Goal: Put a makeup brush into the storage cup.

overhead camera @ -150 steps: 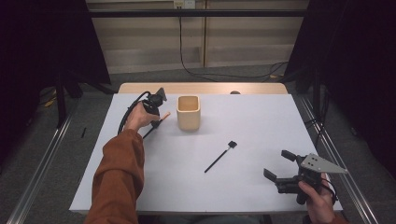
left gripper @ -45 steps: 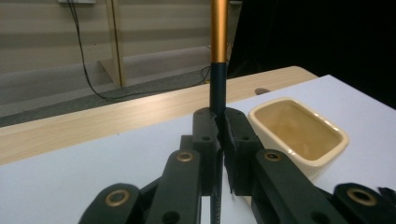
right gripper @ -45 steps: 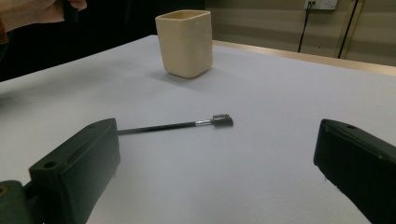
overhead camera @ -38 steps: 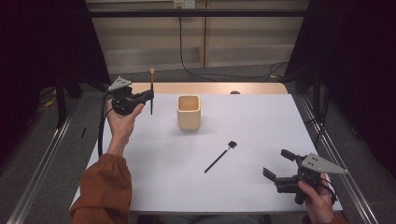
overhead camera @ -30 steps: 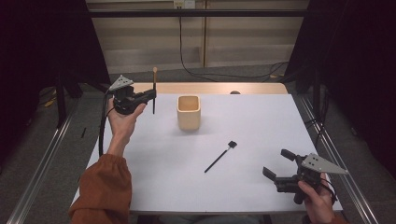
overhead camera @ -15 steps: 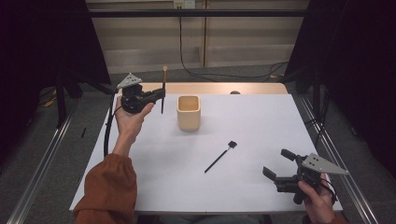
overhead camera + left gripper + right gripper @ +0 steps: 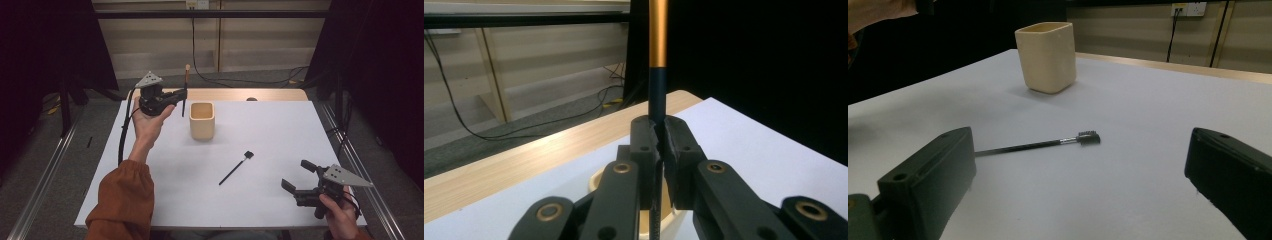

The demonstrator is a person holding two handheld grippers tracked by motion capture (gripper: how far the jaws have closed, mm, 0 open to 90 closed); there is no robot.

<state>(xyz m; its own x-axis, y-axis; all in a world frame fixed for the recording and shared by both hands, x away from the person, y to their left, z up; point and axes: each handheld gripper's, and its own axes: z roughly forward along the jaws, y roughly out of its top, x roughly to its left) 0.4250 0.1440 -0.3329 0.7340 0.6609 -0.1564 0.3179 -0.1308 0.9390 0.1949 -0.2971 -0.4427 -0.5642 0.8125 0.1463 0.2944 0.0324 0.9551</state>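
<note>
My left gripper (image 7: pixel 183 96) is raised above the table's far left, shut on a thin brush (image 7: pixel 185 90) with a black shaft and an orange-gold upper end, held upright just left of the cream cup (image 7: pixel 202 120). In the left gripper view the closed jaws pinch the brush (image 7: pixel 657 60), and the cup (image 7: pixel 596 180) lies below them. A black brush with a small comb head (image 7: pixel 234 168) lies flat on the white sheet (image 7: pixel 280 135) in the middle. My right gripper (image 7: pixel 298 176) rests open at the near right, and its view takes in the comb brush (image 7: pixel 1048 145) and the cup (image 7: pixel 1047 56).
The white sheet covers most of the table, with a wooden strip (image 7: pixel 270 94) showing along the far edge. Cables (image 7: pixel 235 80) run across the floor behind. Metal rails (image 7: pixel 45 180) flank the table on both sides.
My left gripper has carried the upright brush to the right and slightly upward, from off the table's left side to beside the cup. The right gripper has stayed still.
</note>
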